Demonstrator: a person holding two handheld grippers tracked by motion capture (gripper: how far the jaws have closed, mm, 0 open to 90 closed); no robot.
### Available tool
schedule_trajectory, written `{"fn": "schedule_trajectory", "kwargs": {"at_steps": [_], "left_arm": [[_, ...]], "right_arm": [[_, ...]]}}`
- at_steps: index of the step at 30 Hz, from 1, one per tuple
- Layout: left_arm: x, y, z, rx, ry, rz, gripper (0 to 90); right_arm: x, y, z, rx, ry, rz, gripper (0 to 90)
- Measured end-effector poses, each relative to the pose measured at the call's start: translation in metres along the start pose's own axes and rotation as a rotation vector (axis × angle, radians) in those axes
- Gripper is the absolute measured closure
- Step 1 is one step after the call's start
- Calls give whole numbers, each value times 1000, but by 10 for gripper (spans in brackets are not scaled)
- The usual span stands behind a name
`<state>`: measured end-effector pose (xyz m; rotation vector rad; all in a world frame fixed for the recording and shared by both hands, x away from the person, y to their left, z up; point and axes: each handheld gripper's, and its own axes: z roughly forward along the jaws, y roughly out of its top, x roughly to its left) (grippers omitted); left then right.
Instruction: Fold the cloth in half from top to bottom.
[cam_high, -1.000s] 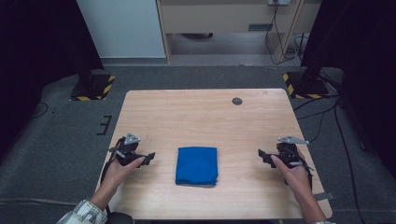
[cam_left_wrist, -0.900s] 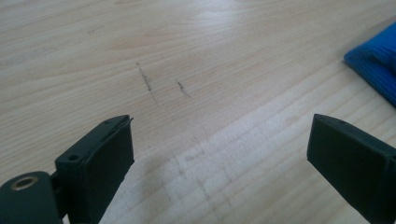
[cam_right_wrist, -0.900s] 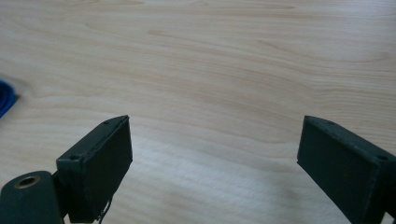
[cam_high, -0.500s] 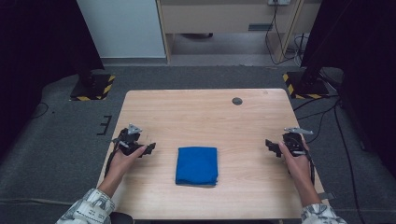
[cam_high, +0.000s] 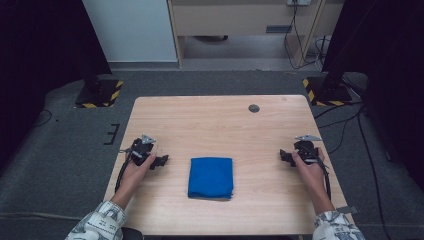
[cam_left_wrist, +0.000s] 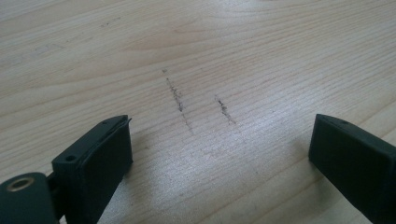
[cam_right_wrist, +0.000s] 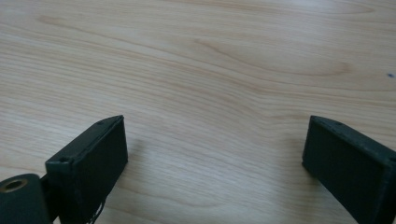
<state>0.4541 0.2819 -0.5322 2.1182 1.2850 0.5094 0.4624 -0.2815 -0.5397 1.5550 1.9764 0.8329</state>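
Both hands have drifted outward from the folded blue cloth (cam_high: 210, 177). The left gripper (cam_high: 162, 160) and right gripper (cam_high: 285, 155) gape wide, empty — the right's jaws just opened further. Approaching off-centre risks bunching the fold.

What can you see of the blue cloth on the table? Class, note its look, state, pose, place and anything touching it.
The blue cloth is a plain, strong blue piece of soft fabric, folded into a neat, nearly square pad with rounded corners. It lies flat on the light wooden table, near the front middle, between the left gripper and the right gripper. Neither gripper touches it; bare wood separates it from each. Nothing rests on it. How many layers it has cannot be told.
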Motion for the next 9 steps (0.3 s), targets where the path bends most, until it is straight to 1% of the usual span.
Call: {"fn": "schedule_trajectory", "kwargs": {"at_steps": [1, 3, 5, 9], "left_arm": [[1, -1, 1, -9, -6, -7, 41], [2, -5, 3, -47, -12, -3, 16], [2, -5, 2, -46, -12, -1, 12], [1, -5, 2, -46, -10, -3, 10]], "right_arm": [[3, 0, 0, 0, 0, 0, 61], [7, 1, 1, 5, 5, -2, 47], [10, 0, 1, 7, 8, -10, 38], [15, -2, -2, 15, -16, 27, 18]]}}
